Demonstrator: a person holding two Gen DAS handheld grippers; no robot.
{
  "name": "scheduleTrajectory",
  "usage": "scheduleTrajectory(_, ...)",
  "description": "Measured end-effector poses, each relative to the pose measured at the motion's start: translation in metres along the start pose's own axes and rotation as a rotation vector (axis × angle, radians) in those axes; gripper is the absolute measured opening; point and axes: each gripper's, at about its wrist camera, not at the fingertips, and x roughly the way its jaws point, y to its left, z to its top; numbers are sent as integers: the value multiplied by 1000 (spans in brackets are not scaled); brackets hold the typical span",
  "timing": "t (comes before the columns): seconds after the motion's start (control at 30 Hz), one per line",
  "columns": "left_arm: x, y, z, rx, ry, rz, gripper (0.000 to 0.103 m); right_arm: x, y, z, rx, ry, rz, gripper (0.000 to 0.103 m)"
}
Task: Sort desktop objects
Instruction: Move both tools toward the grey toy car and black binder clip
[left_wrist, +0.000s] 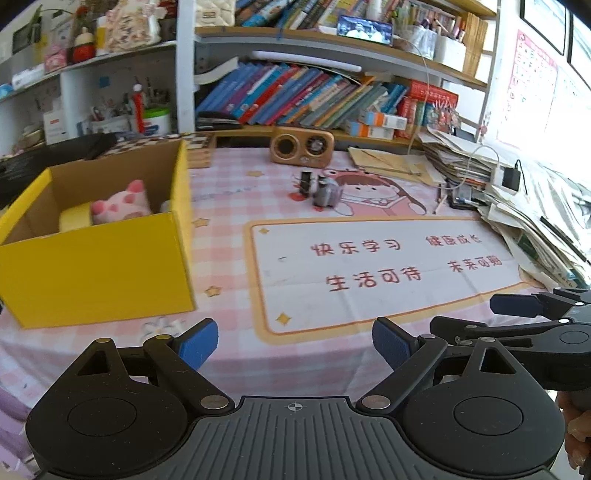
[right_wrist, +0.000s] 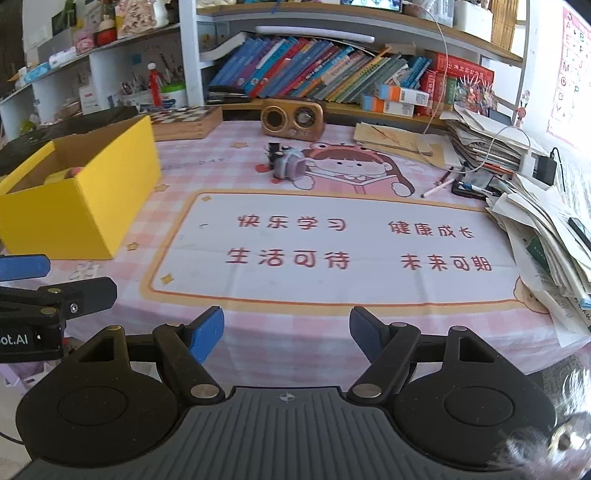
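Lying on its side near the far middle of the table, the small grey toy camera (right_wrist: 290, 166) points its lens toward the right and slightly toward the viewer, its long axis running roughly left to right; a small dark upright piece (right_wrist: 273, 149) stands just behind it; the yellow cardboard box (left_wrist: 96, 258) sits at the left, its long axis running away from the viewer; a pink checked cloth (right_wrist: 332, 332) with a cartoon child and red characters covers the table; leaning books (right_wrist: 314, 79) fill the shelf behind a wooden radio (right_wrist: 293, 117); stacked papers (right_wrist: 546, 229) crowd the right edge; only the left wrist view shows a pink plush pig (left_wrist: 123, 205) inside the box; the left gripper (left_wrist: 295, 341) and right gripper (right_wrist: 287, 332) hover with jaws wide and empty.
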Motion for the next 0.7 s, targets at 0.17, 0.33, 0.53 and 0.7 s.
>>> scheduleTrajectory(0.17,18,-12,9,-2,12,-5,93,14,-18,9,1,16,-2,73)
scheduleTrajectory(0.33,40,-24,18,-10,36,-9,93,29,-36,17,0,36,-1,74)
scheduleTrajectory(0.53,63,-35,33,-7,43,8,93,49,-60,28,22,51,4,74)
scheduleTrajectory(0.7,77,-38,43,-16,45,37,93,68,-71,40,14,55,32,74)
